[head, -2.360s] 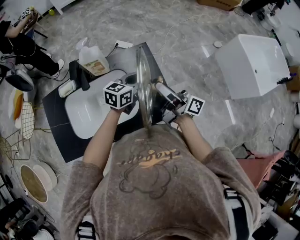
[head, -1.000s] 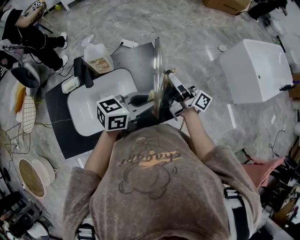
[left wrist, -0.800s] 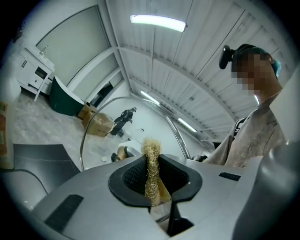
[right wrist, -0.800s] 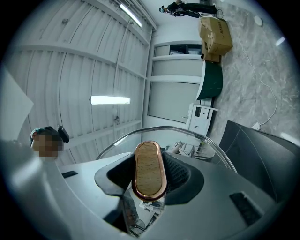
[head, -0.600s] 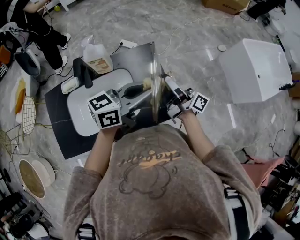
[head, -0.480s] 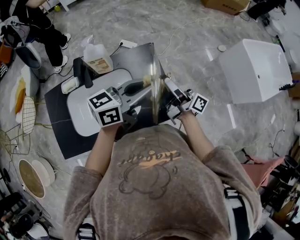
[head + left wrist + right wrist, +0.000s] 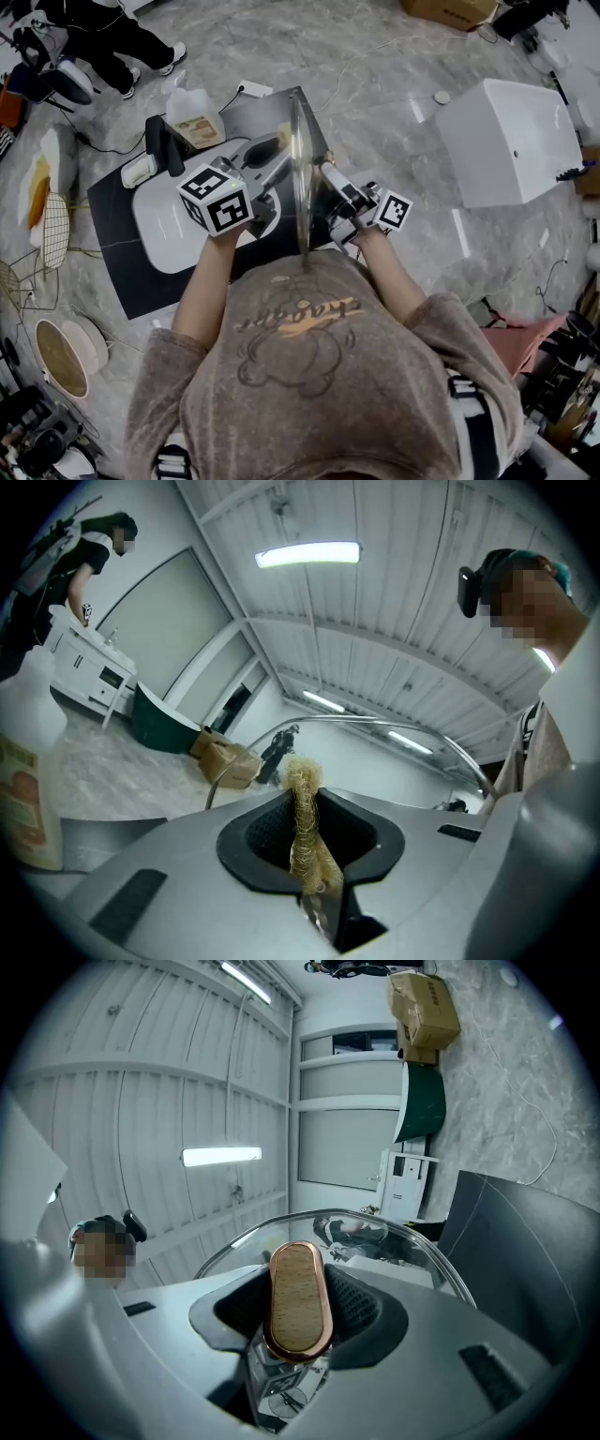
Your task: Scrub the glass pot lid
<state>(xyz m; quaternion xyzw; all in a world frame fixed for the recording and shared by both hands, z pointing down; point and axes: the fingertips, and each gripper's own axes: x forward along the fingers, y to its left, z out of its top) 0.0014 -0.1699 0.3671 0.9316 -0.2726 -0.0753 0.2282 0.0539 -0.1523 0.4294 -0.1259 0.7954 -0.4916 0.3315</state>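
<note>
Standing on edge over the sink (image 7: 161, 228), the lid (image 7: 300, 187), clamped by the right gripper (image 7: 298, 1309), screens the left gripper's (image 7: 309, 855) pinched scrubber (image 7: 300, 794).

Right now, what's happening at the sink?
A person holds the glass lid on edge above the white sink, the right gripper shut on its wooden handle. The left gripper is shut on a fibrous scrubber, aimed at the lid's face; whether it touches is unclear.
</note>
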